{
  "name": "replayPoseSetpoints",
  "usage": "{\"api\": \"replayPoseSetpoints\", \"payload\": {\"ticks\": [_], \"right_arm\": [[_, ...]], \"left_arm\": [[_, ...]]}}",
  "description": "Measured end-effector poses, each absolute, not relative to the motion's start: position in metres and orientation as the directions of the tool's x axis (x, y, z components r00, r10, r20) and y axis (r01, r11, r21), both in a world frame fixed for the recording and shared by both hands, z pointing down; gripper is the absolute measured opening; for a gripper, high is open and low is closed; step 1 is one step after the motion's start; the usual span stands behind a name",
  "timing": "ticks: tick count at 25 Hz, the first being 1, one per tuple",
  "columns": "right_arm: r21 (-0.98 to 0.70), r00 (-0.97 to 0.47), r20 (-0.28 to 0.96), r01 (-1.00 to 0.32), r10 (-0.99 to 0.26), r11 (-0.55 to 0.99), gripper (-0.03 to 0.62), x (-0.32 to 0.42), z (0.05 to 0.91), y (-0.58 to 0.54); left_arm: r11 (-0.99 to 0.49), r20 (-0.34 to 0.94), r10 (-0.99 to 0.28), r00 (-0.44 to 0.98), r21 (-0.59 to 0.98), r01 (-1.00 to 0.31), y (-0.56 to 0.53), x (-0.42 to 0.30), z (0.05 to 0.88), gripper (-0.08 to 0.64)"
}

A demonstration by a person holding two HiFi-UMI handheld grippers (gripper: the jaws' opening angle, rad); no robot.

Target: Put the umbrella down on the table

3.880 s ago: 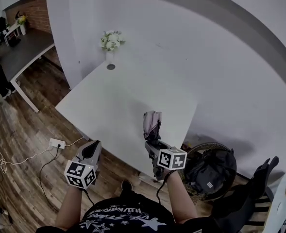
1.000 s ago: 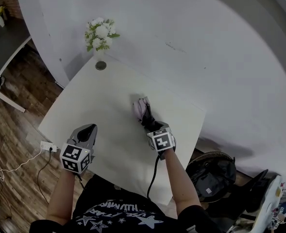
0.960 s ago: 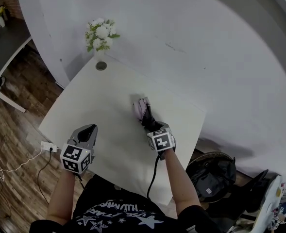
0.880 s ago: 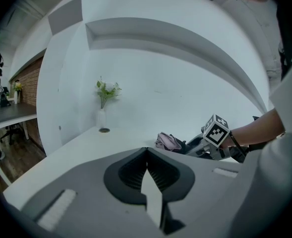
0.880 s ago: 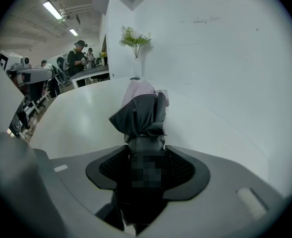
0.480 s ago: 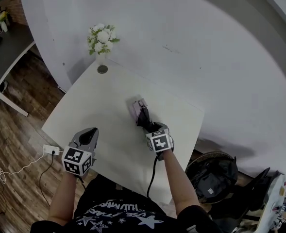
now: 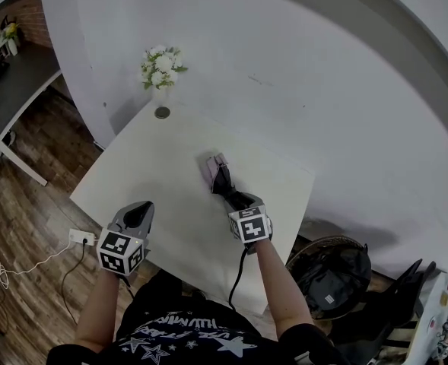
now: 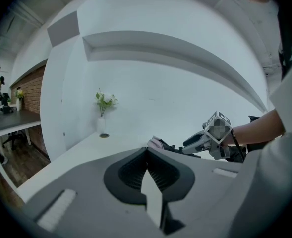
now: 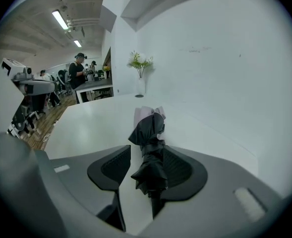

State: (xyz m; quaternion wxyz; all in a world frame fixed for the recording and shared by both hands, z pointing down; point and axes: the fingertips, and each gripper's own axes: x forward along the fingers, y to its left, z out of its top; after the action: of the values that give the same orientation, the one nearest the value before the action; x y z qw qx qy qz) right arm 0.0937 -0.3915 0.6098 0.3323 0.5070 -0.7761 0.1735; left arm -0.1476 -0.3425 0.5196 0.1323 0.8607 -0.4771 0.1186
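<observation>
Four seconds back the umbrella (image 7: pixel 217 175) was up in the air, short of the table's edge. Now it lies on the white table (image 7: pixel 155 166), and the person stands right up against the near edge. It is folded, a dark bundle with a pale pink end, and that pink end points away from the person toward the wall.

The right gripper (image 7: pixel 231 198) sits low over the tabletop, just behind the umbrella. The dark near end of the umbrella lies between its jaws. The jaws stand apart and are closing. A clear gap shows on the left side, and the fabric lies close along the right jaw, so nothing is pinched. The left gripper (image 7: pixel 138 210) hangs over the near left edge of the table, well apart from the umbrella. Its jaws are together with nothing between them.

A vase of white flowers (image 7: pixel 161 67) stands at the far corner against the wall, with a small dark disc (image 7: pixel 162 112) on the table just in front of it. Both are well apart from the umbrella. On the floor to the right, beside the table, sits a black bag (image 7: pixel 332 272). A power strip (image 7: pixel 81 238) with a trailing cable lies on the wooden floor to the left, and a dark desk (image 7: pixel 18 74) stands farther off that way. From the right gripper view, people (image 9: pixel 79 68) can be seen around a desk across the room.
</observation>
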Motion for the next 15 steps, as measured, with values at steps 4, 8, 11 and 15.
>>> {"api": "replayPoseSetpoints", "payload": {"ticks": [4,8,11,15], "right_arm": [[0.066,-0.279,0.654,-0.905,-0.703,0.421,0.194,0.092,0.590,-0.380],[0.073,-0.286,0.622,-0.906,-0.729,0.418,0.142,0.094,0.575,-0.367],[0.082,-0.295,0.604,-0.901,-0.740,0.426,0.119,0.097,0.565,-0.356],[0.074,-0.313,0.593,-0.896,-0.742,0.437,0.056,0.100,0.558,-0.340]], "left_arm": [[-0.504,0.316,-0.799,0.511,0.108,-0.857,-0.330,-0.145,0.512,0.005],[-0.499,0.302,-0.808,0.505,0.104,-0.861,-0.315,-0.140,0.506,0.005],[-0.494,0.289,-0.816,0.500,0.098,-0.864,-0.304,-0.136,0.501,0.005],[-0.486,0.274,-0.826,0.492,0.094,-0.869,-0.290,-0.128,0.496,0.005]]}}
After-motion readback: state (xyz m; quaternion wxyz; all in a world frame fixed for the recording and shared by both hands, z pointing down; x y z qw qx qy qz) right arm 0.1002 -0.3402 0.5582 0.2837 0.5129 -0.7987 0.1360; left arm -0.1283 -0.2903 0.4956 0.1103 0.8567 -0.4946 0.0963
